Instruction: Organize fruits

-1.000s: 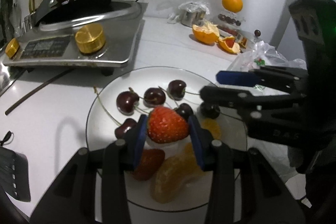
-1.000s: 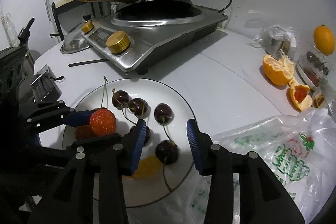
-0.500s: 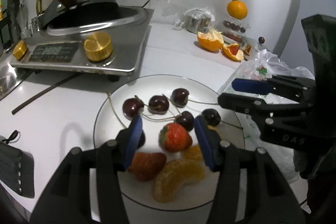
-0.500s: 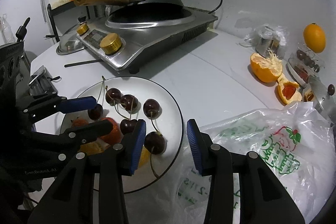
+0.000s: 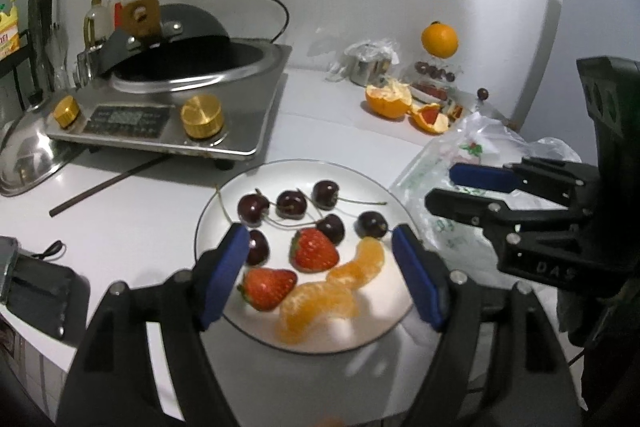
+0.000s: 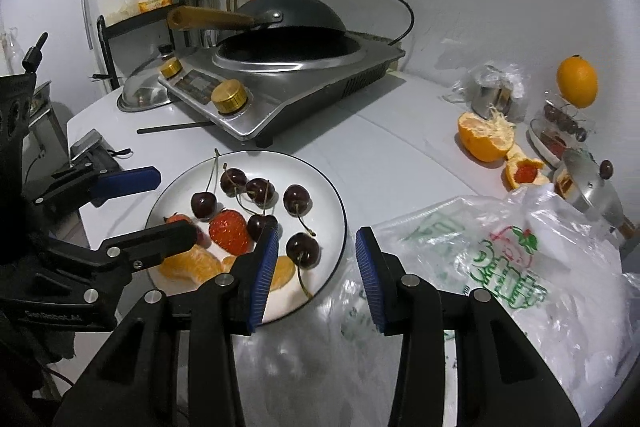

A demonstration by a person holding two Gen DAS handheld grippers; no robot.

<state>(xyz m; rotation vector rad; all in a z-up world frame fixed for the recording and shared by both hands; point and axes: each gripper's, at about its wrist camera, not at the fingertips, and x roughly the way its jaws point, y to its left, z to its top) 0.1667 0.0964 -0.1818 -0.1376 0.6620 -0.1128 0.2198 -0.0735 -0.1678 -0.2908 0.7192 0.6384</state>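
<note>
We see the left hand-held gripper [image 5: 320, 277] w/ jaws opening, nothing clamped, above the strawberry [image 5: 314, 250] lying on the plate [image 5: 240, 195]. Right hand-held gripper [image 6: 316, 275] apart, empty, by the plastic bag [image 6: 500, 267].

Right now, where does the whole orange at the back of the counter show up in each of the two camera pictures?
Left wrist view: the whole orange sits upper right of centre, against the wall, above the peeled orange halves.
Right wrist view: the whole orange sits at the far right edge, about a third of the way down.
Shared landmark: the white plate of cherries, strawberries and orange segments lies below and left of it in both.
</note>
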